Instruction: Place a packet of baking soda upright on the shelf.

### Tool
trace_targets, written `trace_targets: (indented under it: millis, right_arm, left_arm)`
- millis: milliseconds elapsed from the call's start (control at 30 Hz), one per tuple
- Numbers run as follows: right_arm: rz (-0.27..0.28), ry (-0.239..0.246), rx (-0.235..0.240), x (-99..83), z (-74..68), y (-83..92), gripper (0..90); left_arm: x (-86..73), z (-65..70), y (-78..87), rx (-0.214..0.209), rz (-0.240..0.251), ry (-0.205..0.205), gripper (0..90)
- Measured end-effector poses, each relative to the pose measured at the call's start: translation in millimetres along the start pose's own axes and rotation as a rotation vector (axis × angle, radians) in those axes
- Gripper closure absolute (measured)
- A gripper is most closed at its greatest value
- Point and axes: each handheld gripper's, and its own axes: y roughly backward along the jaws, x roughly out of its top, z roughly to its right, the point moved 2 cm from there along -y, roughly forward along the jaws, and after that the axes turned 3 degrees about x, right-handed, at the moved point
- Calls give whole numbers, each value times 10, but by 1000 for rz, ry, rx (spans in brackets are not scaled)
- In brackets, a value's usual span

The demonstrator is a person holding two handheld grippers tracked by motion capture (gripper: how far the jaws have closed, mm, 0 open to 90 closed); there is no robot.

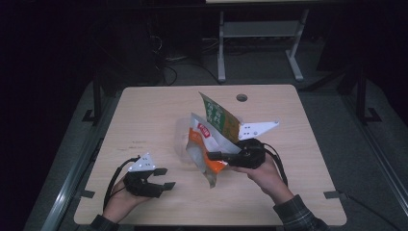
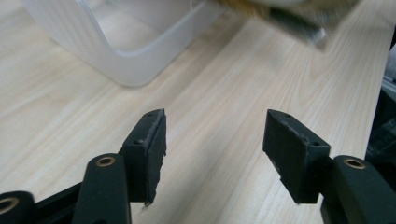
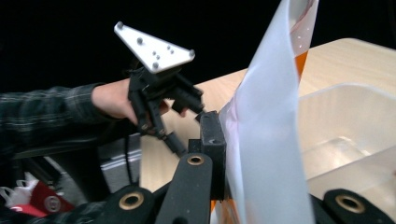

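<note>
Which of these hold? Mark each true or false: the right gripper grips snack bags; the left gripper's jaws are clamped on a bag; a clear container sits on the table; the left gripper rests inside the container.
1. The right gripper grips snack bags. True.
2. The left gripper is clamped on a bag. False: its jaws stand apart with nothing between them.
3. A clear container sits on the table. True.
4. The left gripper rests inside the container. False: it is beside it, over bare table.

A light wooden table (image 1: 144, 115) is seen, on which a clear plastic container (image 2: 126, 42) rests, ahead and left of the left gripper's jaws, apparently empty.
</note>
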Motion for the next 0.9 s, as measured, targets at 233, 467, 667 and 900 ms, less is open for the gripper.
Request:
trace_targets:
  millis: [233, 467, 667, 900]
  right_arm:
    - [22, -10, -58, 143, 107, -19, 900]
    - [27, -17, -111, 282, 214, -167, 900]
    - [28, -36, -156, 349, 279, -305, 900]
    - [28, -13, -190, 414, 331, -419, 900]
  left_arm:
    - [-23, 10, -77, -18, -36, -7, 337]
    - [-40, 9, -101, -23, -41, -5, 323]
    - [-40, 2, -96, -23, -38, -4, 318]
    - [-42, 6, -104, -27, -39, 2, 316]
